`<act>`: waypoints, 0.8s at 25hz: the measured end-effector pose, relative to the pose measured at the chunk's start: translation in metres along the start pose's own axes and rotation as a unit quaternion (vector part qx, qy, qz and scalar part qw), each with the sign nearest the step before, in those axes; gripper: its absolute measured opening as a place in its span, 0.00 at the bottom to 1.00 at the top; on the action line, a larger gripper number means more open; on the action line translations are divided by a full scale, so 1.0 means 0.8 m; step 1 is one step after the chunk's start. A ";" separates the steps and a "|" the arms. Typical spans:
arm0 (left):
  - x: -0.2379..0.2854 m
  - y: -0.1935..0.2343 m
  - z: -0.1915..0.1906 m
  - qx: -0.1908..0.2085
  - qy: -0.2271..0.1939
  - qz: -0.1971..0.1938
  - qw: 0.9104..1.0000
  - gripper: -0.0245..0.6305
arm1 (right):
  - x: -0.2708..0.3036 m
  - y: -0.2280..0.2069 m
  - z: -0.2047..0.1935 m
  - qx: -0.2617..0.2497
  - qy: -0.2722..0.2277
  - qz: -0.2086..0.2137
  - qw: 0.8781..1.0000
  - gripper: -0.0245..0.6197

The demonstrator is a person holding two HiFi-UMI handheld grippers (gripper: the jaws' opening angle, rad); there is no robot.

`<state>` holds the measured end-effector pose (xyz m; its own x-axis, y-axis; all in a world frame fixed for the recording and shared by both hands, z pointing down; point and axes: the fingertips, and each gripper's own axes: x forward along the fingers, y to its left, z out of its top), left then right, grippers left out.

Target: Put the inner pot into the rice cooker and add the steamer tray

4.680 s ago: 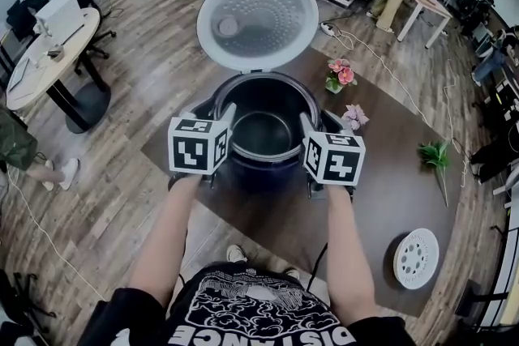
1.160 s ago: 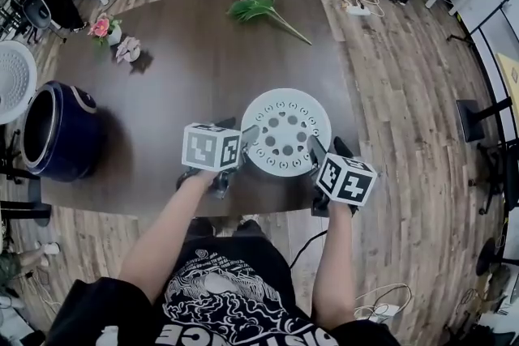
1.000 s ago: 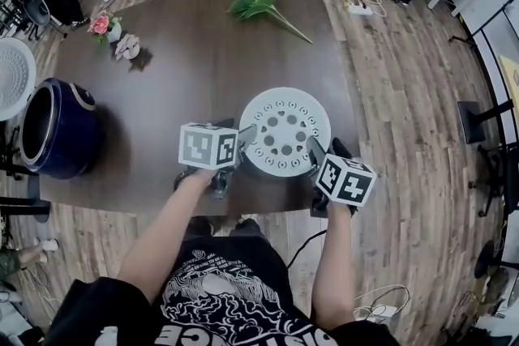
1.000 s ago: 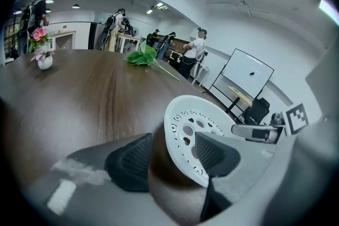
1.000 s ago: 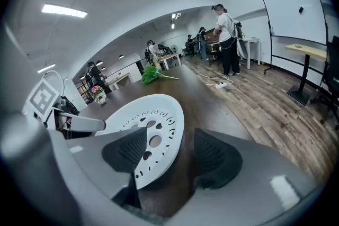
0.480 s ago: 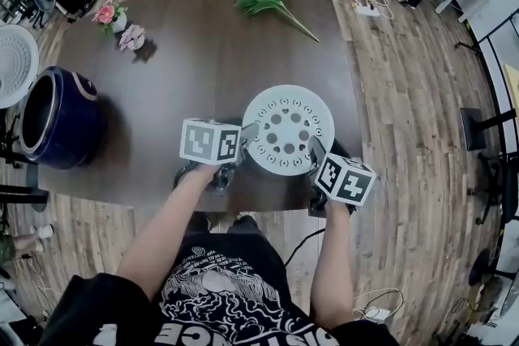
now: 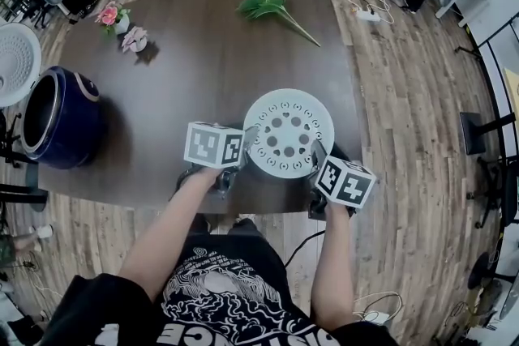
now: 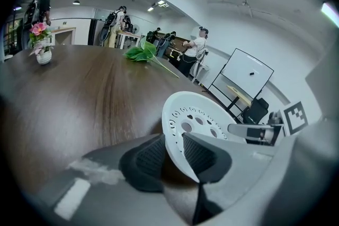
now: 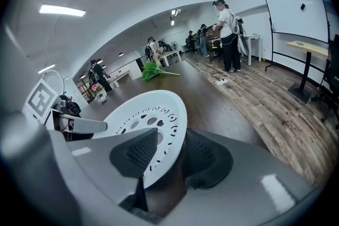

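The white perforated steamer tray (image 7: 288,134) lies flat near the front edge of the dark table (image 7: 203,69). My left gripper (image 7: 246,138) straddles the tray's left rim (image 8: 175,129), and its jaws are closing. My right gripper (image 7: 318,150) straddles the right rim (image 9: 177,129), also closing, with a gap showing beside its outer pad (image 9: 204,153). The tray still rests on the table. The dark blue rice cooker (image 7: 61,121) stands at the far left with its white lid (image 7: 18,53) up.
A small vase of pink flowers (image 7: 112,15) and a loose pink bloom (image 7: 134,38) sit at the back left of the table. A green leafy sprig (image 7: 272,8) lies at the back. The table's front edge runs just under both grippers.
Earlier both grippers were at the rice cooker; they now sit at the steamer tray. Over the last second the hands stayed put and both pairs of jaws narrowed around the tray's rim.
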<state>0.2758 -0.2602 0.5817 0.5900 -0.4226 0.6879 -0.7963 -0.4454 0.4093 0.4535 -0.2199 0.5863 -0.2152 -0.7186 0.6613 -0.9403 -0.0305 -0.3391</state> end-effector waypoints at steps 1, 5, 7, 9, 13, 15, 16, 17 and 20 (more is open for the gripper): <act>0.000 -0.003 -0.002 0.000 0.000 0.003 1.000 0.21 | -0.003 -0.003 0.000 0.000 -0.001 0.001 1.000 0.27; 0.006 -0.008 -0.013 -0.005 -0.004 0.006 1.000 0.21 | -0.005 -0.014 -0.011 0.000 0.000 -0.003 1.000 0.25; 0.007 -0.008 -0.016 -0.006 -0.007 0.009 1.000 0.20 | -0.005 -0.017 -0.014 -0.002 0.001 -0.004 1.000 0.23; 0.006 -0.007 -0.017 -0.008 -0.010 0.013 1.000 0.20 | -0.006 -0.017 -0.014 -0.007 -0.001 -0.004 1.000 0.21; -0.006 0.001 -0.005 -0.015 -0.024 0.019 0.999 0.19 | -0.003 -0.007 -0.005 -0.012 0.001 -0.002 1.000 0.19; -0.015 0.003 0.005 -0.022 -0.034 0.024 0.999 0.19 | -0.004 0.000 0.004 -0.021 0.003 -0.002 1.000 0.19; -0.020 0.004 0.010 -0.025 -0.040 0.026 0.999 0.19 | -0.005 0.004 0.009 -0.026 0.002 -0.001 1.000 0.18; -0.024 0.006 0.013 -0.028 -0.046 0.029 0.998 0.19 | -0.005 0.007 0.013 -0.031 0.001 0.002 1.000 0.18; -0.021 0.008 0.008 -0.036 -0.064 0.036 0.997 0.18 | 0.001 0.005 0.012 -0.046 -0.005 0.013 0.999 0.18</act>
<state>0.2621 -0.2611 0.5685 0.5399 -0.5505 0.6368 -0.8417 -0.3541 0.4076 0.4520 -0.2273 0.5787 -0.2385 -0.7248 0.6463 -0.9546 0.0527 -0.2932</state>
